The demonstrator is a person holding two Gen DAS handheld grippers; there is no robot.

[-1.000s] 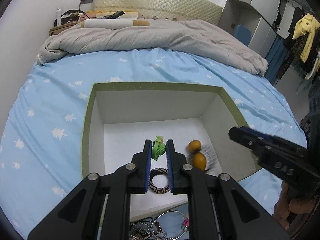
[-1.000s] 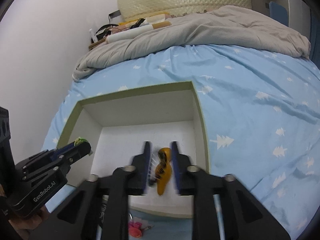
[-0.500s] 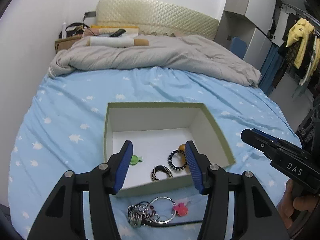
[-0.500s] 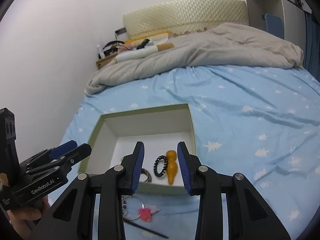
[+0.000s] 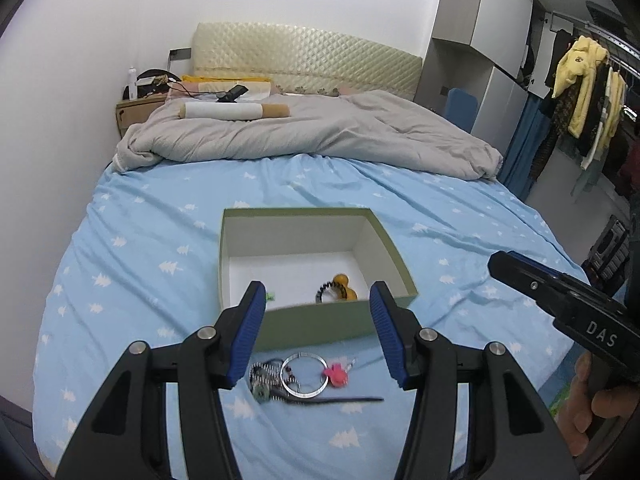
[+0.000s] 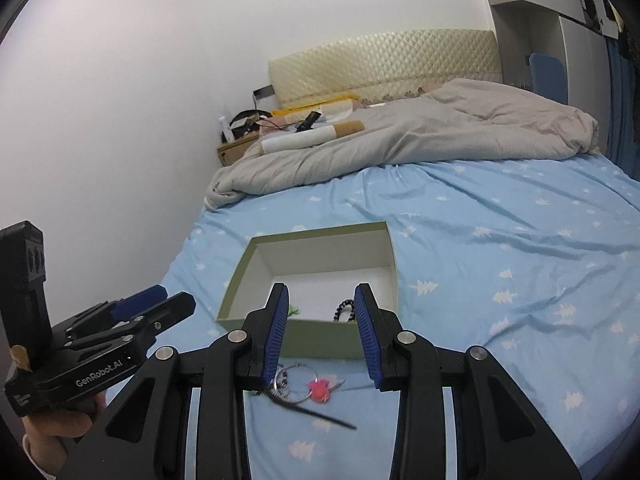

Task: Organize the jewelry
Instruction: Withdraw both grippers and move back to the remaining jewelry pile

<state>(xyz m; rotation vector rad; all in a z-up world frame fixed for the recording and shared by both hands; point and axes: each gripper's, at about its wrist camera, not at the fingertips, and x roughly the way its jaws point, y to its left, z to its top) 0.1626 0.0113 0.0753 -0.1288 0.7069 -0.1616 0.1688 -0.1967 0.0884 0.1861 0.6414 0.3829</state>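
Observation:
An open green box (image 5: pixel 340 320) (image 6: pixel 316 340) with a white inside sits on the blue bed. In it lie a green clip (image 5: pixel 271 297), a black hair tie (image 5: pixel 330 292) and an orange clip (image 5: pixel 344 286). In front of the box lie a silver ring bangle (image 5: pixel 304 372) (image 6: pixel 294 384), a bead chain (image 5: pixel 264 378), a pink clip (image 5: pixel 337 374) (image 6: pixel 319 391) and a black stick (image 5: pixel 348 400). My left gripper (image 5: pixel 318 304) is open and empty above the box's near wall. My right gripper (image 6: pixel 320 300) is open and empty, likewise held back over the near wall.
A grey duvet (image 5: pixel 304 136) is bunched at the head of the bed with a rolled bolster (image 5: pixel 236 111) on it. A nightstand (image 5: pixel 136 114) stands at the far left. Wardrobes and hanging clothes (image 5: pixel 580 88) are on the right.
Both grippers let go of their clips inside the box, opened wide and drew up and back. The green clip and the orange clip now lie in the box.

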